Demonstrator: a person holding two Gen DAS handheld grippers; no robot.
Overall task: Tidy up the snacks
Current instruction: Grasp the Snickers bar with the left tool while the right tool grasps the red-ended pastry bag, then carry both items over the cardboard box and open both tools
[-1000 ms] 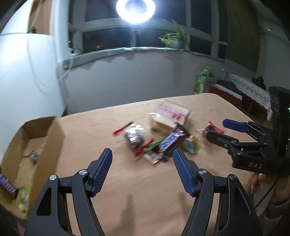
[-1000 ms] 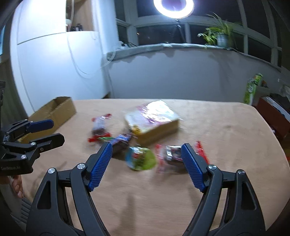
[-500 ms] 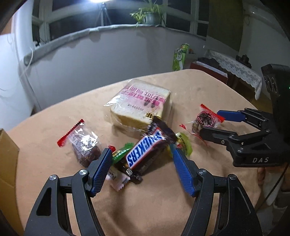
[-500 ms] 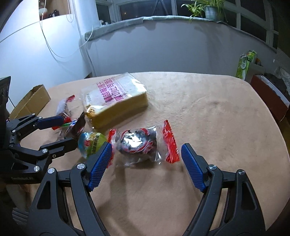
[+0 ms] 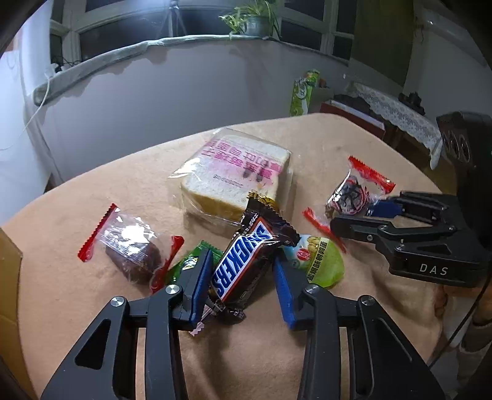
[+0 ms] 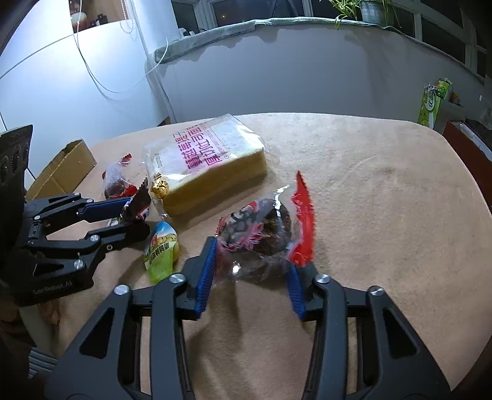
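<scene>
A: Left wrist view: the left gripper (image 5: pixel 243 277) is closing around the Snickers bar (image 5: pixel 243 267), lower centre; pads seemingly touching.

B: Right wrist view: the right gripper (image 6: pixel 250 270) is closing on the red-ended cake packet (image 6: pixel 264 234), centre frame; bread loaf (image 6: pixel 206 166) behind.

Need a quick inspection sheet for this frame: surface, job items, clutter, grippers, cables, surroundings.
Surface: tan cloth-covered table.
Job's things: Snickers bar, bagged bread, green packet, two red-edged cake packets, cardboard box.
Clutter: nothing seen.
Grippers: left gripper closing around the Snickers bar; right gripper closing around a cake packet.
Cables: white cord on the wall.
Surroundings: window-sill plant, green carton.
</scene>
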